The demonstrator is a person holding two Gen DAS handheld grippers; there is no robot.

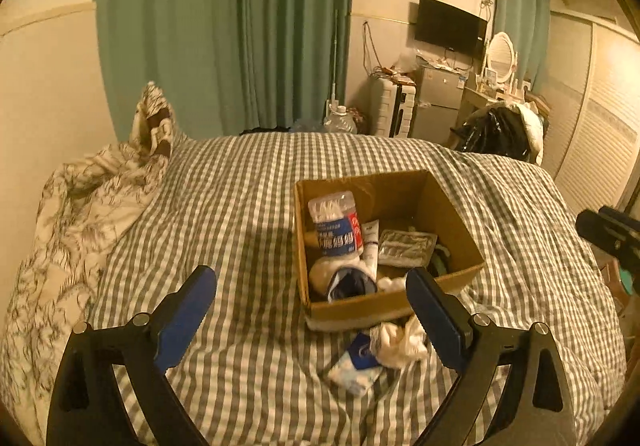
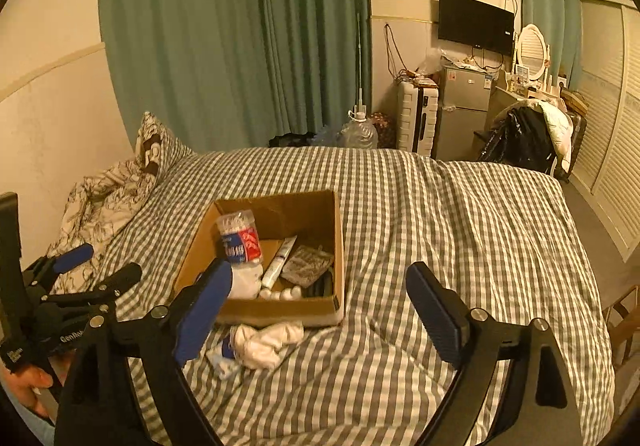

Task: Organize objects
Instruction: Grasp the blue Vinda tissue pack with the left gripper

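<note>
**Both grippers wide open over the bed, box sitting half filled**

So here's where you are. Your left gripper (image 1: pixel 311 288) has its blue-padded fingers (image 1: pixel 188 310) spread wide with nothing between them, just checked bedspread (image 1: pixel 248 214) showing through the gap. Same story for your right gripper (image 2: pixel 319 288): jaws spread wide, nothing held, hanging above the bedspread to the right of the box.

The cardboard box (image 1: pixel 452 214) sits open on the bed, roughly mid-mattress. Inside, you've got a clear tub of cotton swabs (image 1: pixel 336 224) with a blue and red label lying against the left wall, a white tube (image 1: pixel 371 242) next to it, and a flat silvery packet (image 1: pixel 406 248) to the right of the tube. There's a white and dark bundle (image 1: pixel 344 280) at the near left corner of the box, can't tell exactly what it is. A few small white round things lie along the near wall too, too small to make out.

Outside the box, just beside its near wall, a crumpled white cloth (image 1: pixel 400 340) lies on the bedspread, touching a small blue and white pack (image 1: pixel 356 366) nearer to you.

In the right wrist view your left gripper shows at the far left, with your hand (image 2: pixel 28 382) wrapped on its handle. A rumpled patterned quilt (image 1: pixel 80 206) is bunched up along the wall on the left side of the bed.
</note>
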